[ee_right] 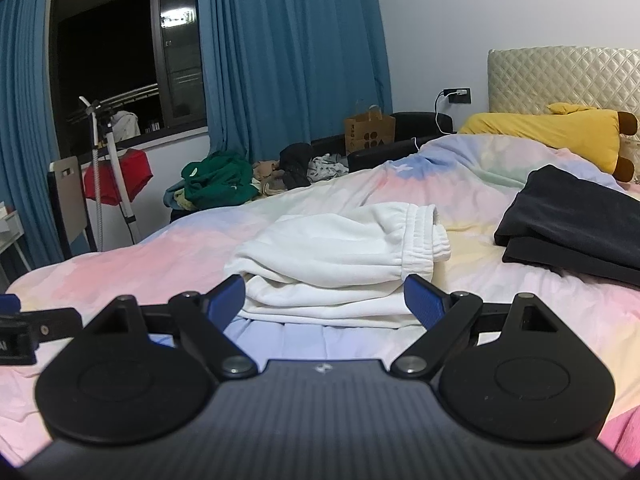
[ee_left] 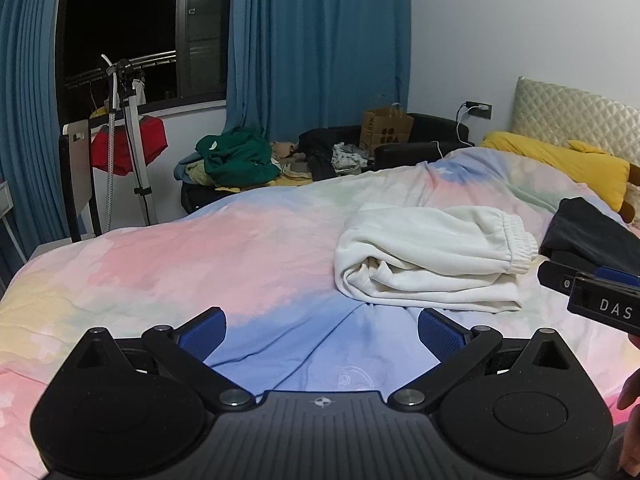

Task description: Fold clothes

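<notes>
Folded white sweatpants (ee_left: 432,256) (ee_right: 340,256) lie on the pastel bedspread (ee_left: 200,248) (ee_right: 120,268), elastic waistband to the right. My left gripper (ee_left: 322,334) hovers open over the spread, short of the pants and a little left of them, nothing between its blue pads. My right gripper (ee_right: 325,300) is open too, its fingers standing just in front of the pants' near edge, apart from the cloth. The right gripper's side (ee_left: 592,292) shows at the right edge of the left wrist view. A folded black garment (ee_right: 576,224) (ee_left: 588,236) lies to the right of the pants.
A yellow plush pillow (ee_right: 560,136) rests by the quilted headboard (ee_right: 560,76). Beyond the bed's far side sit a heap of clothes with a green garment (ee_left: 236,160), a paper bag (ee_left: 386,128), a chair (ee_left: 76,176) and a rack with a red garment (ee_left: 128,148). Blue curtains (ee_left: 320,40) cover the window wall.
</notes>
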`<state>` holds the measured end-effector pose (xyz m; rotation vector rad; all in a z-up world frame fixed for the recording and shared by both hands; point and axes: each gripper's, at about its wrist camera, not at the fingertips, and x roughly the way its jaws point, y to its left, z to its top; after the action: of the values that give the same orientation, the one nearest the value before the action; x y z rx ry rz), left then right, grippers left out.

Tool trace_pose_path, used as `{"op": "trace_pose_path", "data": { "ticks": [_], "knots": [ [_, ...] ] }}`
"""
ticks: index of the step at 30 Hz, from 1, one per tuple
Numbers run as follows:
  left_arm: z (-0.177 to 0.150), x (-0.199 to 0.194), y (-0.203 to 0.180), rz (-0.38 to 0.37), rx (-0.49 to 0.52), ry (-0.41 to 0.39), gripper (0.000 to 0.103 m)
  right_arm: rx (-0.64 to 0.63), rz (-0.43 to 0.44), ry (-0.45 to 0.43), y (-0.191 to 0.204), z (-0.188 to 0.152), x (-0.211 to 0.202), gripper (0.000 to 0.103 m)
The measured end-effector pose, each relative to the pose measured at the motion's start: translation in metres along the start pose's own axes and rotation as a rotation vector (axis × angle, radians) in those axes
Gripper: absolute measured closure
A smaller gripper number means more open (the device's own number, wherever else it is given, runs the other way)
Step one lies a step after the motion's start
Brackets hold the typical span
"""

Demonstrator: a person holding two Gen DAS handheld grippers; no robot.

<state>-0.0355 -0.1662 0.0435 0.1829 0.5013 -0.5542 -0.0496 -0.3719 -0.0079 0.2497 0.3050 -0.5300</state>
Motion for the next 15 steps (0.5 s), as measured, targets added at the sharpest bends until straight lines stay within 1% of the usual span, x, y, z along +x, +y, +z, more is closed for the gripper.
{"op": "trace_pose_path", "data": {
  "ticks": [6, 15],
  "knots": [
    [-0.0012, -0.0003, -0.0013, 0.028, 0.020, -0.002, 0.000, -0.008, -0.008, 0.000, 0.0024, -0.0010, -0.0003, 0.015],
    [-0.0023, -0.0027, 0.0011, 0.032, 0.008, -0.007, 0.000, -0.016, -0.021, 0.003, 0.0035, -0.0014, 0.0004, 0.015]
  ]
}}
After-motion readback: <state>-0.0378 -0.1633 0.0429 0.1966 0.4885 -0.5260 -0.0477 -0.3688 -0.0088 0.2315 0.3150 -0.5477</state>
